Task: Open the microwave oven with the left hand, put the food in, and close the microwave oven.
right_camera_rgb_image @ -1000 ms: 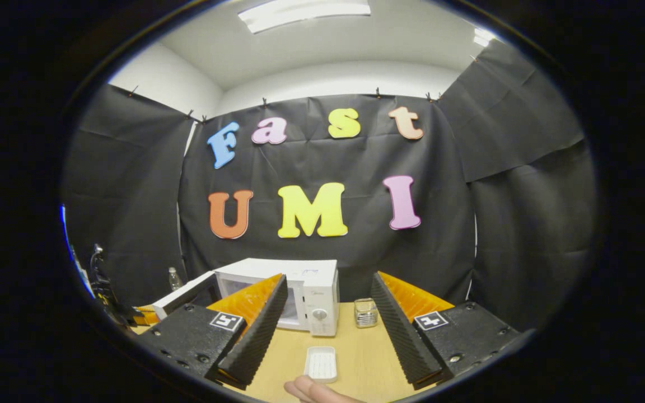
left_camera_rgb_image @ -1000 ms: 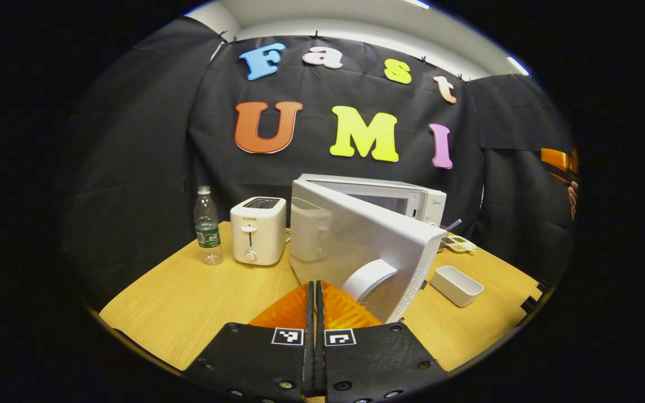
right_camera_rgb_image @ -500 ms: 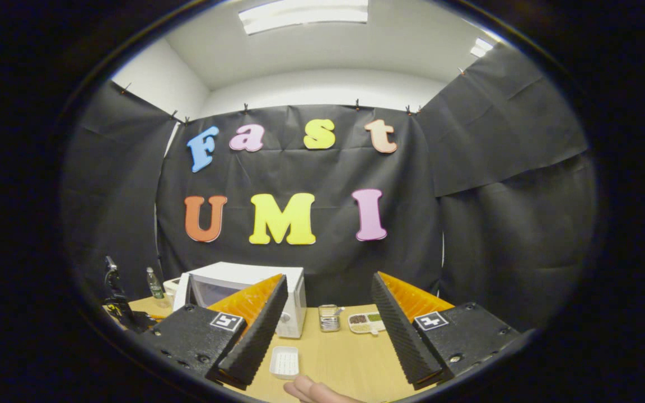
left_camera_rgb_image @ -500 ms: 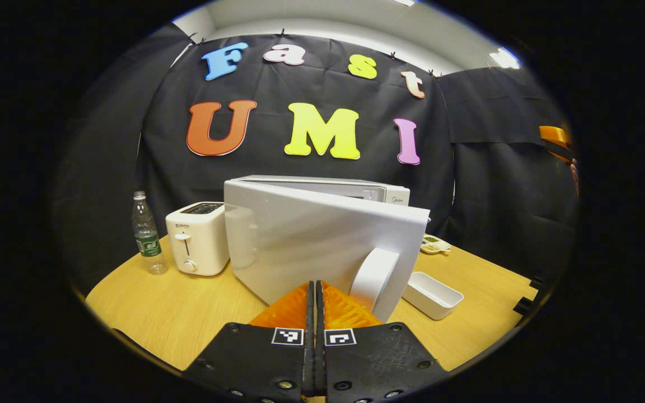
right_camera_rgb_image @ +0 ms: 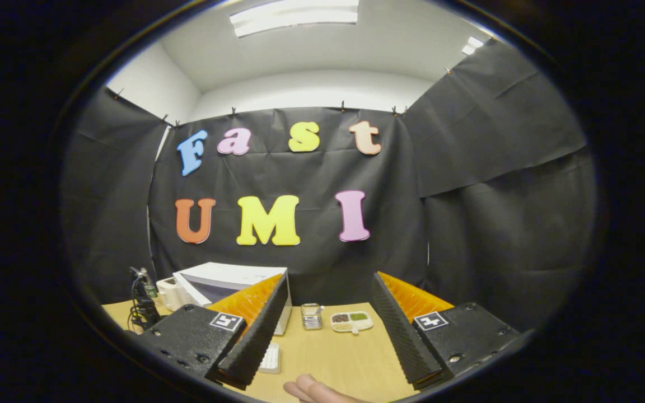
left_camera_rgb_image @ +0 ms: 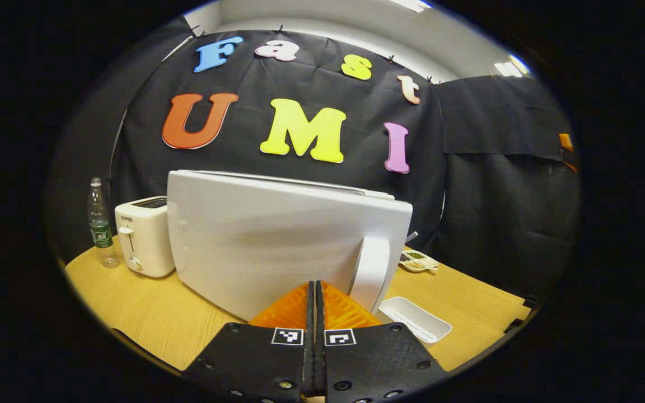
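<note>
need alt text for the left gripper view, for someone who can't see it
The left gripper, jaws shut, points at the white microwave door near its handle. The microwave sits on a wooden table with a toaster and a water bottle to its left and a white tray to its right.

Left gripper (left_camera_rgb_image: 315, 294) with fingers pressed together, against the microwave door (left_camera_rgb_image: 277, 240) beside its handle (left_camera_rgb_image: 371, 273); toaster (left_camera_rgb_image: 144, 235) and bottle (left_camera_rgb_image: 98, 223) leftward (white tray (left_camera_rgb_image: 415, 319) rightward) on the wooden table (left_camera_rgb_image: 149, 313).
</note>
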### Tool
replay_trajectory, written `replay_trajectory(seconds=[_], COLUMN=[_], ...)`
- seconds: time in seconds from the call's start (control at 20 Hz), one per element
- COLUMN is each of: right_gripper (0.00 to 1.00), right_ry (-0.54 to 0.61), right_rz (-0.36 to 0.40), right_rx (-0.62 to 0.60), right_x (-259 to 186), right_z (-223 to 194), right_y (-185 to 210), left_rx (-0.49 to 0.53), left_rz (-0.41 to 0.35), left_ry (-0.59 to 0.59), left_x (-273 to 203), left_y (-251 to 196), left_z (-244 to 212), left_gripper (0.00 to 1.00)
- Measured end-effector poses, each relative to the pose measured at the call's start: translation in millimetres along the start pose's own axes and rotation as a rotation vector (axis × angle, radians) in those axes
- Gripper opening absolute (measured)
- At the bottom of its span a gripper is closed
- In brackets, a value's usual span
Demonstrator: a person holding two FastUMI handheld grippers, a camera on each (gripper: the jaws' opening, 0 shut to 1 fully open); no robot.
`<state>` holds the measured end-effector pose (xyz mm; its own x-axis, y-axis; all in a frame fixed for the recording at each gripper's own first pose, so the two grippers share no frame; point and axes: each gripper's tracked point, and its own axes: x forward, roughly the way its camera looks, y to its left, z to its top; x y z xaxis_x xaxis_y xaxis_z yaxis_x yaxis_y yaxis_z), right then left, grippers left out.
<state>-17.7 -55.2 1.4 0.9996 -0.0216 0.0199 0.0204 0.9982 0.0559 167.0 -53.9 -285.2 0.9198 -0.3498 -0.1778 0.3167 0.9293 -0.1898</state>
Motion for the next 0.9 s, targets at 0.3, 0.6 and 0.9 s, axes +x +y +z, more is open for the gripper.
replay_trajectory(seconds=[0.3, 0.6, 0.9], right_gripper=[0.89, 0.89, 0.89], right_ry=[-0.014, -0.019, 0.005], right_rz=[-0.01, 0.0, 0.019], right_rx=[-0.005, 0.001, 0.018], right_x=[7, 9, 5], right_z=[3, -3, -13], right_y=[-23, -33, -38], left_rx=[0.056, 0.056, 0.083], left_rz=[0.022, 0.052, 0.111], left_ry=[-0.022, -0.033, 0.003], left_x=[51, 97, 133], left_y=[-12, -8, -4], left_z=[3, 2, 6], left_gripper=[0.11, 0.0, 0.0])
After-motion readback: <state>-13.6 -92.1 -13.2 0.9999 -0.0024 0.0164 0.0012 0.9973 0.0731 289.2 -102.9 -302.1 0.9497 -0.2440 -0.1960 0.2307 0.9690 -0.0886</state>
